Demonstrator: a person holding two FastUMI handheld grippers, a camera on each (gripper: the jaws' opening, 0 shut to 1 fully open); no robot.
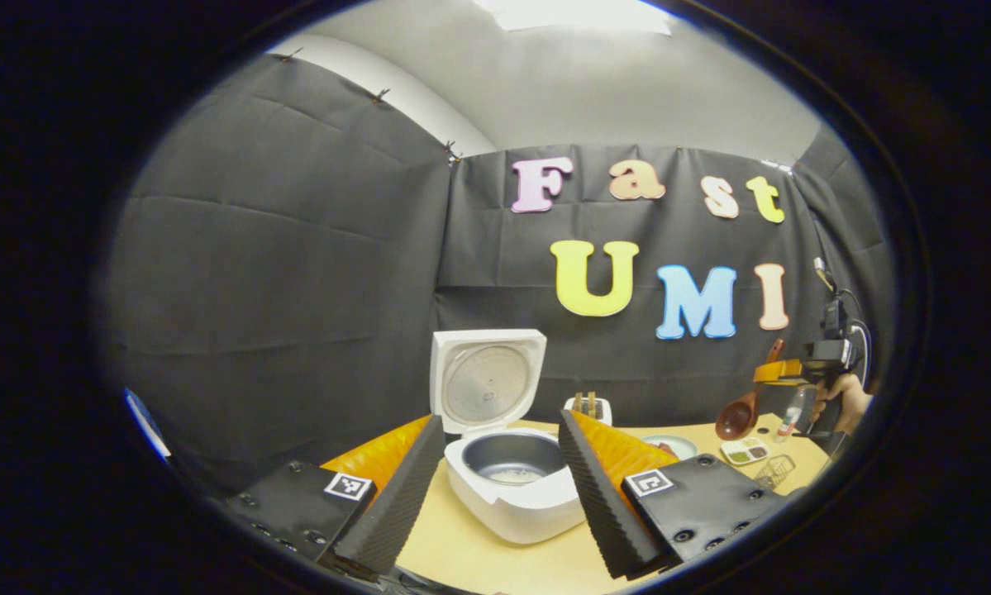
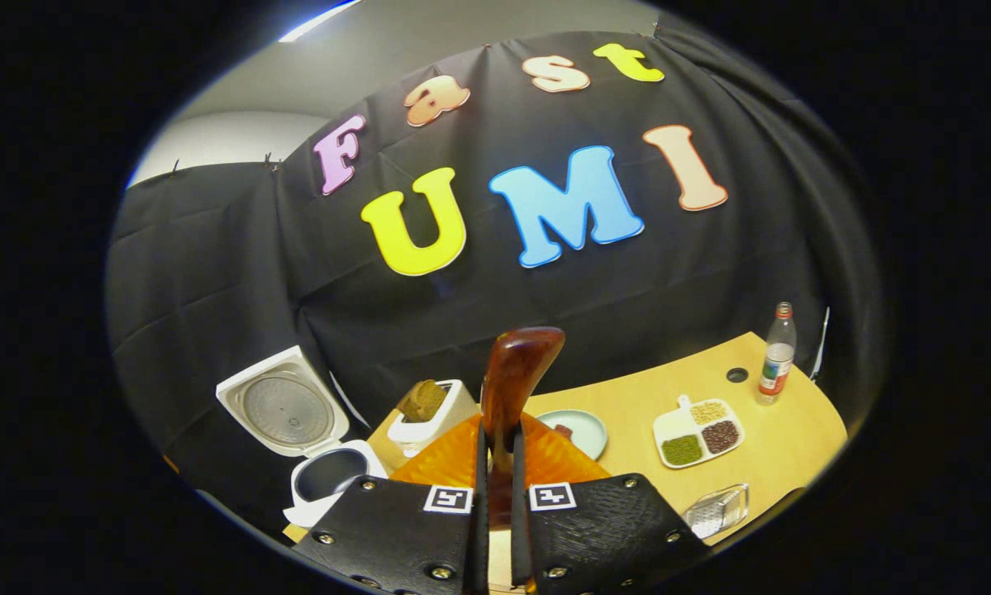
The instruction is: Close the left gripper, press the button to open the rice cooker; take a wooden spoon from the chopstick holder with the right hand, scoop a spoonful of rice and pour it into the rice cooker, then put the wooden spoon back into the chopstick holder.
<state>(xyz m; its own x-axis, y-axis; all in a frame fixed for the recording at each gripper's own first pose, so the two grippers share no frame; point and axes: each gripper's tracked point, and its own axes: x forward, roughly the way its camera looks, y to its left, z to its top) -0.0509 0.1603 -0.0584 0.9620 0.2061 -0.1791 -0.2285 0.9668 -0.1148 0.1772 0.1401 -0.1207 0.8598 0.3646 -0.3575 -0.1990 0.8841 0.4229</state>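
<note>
— Rice cooker [image 1: 512,463]: where does it sit?
— On the counter [image 1: 495,562], near its left end, with the lid [image 1: 485,382] standing upright and the inner pot [image 1: 513,459] showing a pale patch at the bottom. In the left gripper view it sits between the fingers of the left gripper [image 1: 499,496], which are spread well apart and touch nothing.
— And the wooden spoon [image 2: 513,388]?
— Clamped in the right gripper [image 2: 495,496]. In the right gripper view both fingers press on its handle, and the bowl rises ahead of them. From the left gripper view the same spoon hangs bowl-down over the right part of the counter, under a gripper held by a hand [image 1: 846,405].
— What about the chopstick holder [image 2: 431,413]?
— A white box toward the back edge of the counter, just right of the cooker, with something brown standing in it.
— Anything else on the counter?
— A pale plate [image 2: 576,430] near the middle, a white divided tray [image 2: 697,431] with three kinds of grain or beans, a bottle [image 2: 776,351] with a red cap toward the far right corner, and a small wire basket [image 2: 717,511] at the front edge.
</note>
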